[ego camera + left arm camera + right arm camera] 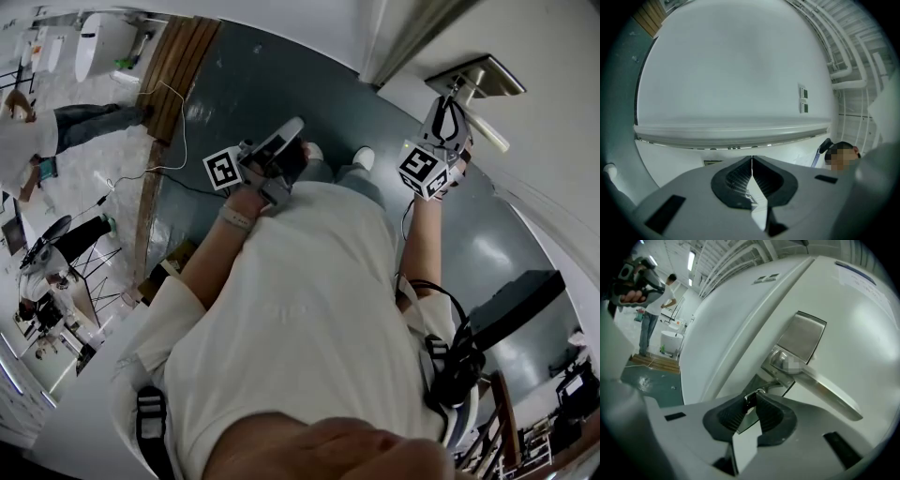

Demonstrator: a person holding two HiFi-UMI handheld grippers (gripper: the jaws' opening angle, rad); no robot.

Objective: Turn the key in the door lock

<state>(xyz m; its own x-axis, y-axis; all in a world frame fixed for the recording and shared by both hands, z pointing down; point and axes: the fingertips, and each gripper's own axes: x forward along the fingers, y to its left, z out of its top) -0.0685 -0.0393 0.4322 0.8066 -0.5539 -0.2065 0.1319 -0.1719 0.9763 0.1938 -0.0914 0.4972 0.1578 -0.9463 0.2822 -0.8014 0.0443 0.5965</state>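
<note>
The right gripper (751, 402) is raised to the white door (862, 324) and closed on the key (748, 399), whose small metal head sits pinched between the tips of its two dark pads. The key stands in the door just under the lever handle (832, 392), which runs out sideways from the brushed metal lock plate (802, 333); a thin ring shows at the key's head, just beyond the pad tips. In the head view this gripper points up at the same plate (478, 77) and handle (486, 127), its marker cube facing the camera. The left gripper (751, 164) is held well apart from the door, out in front of the person's chest, with its jaws brought together and nothing between them; it looks toward a plain white wall (736, 70). In the head view the left gripper (292, 127) hangs over the dark grey-green floor (244, 84). Another person (651, 310) stands far off in the room behind.
</note>
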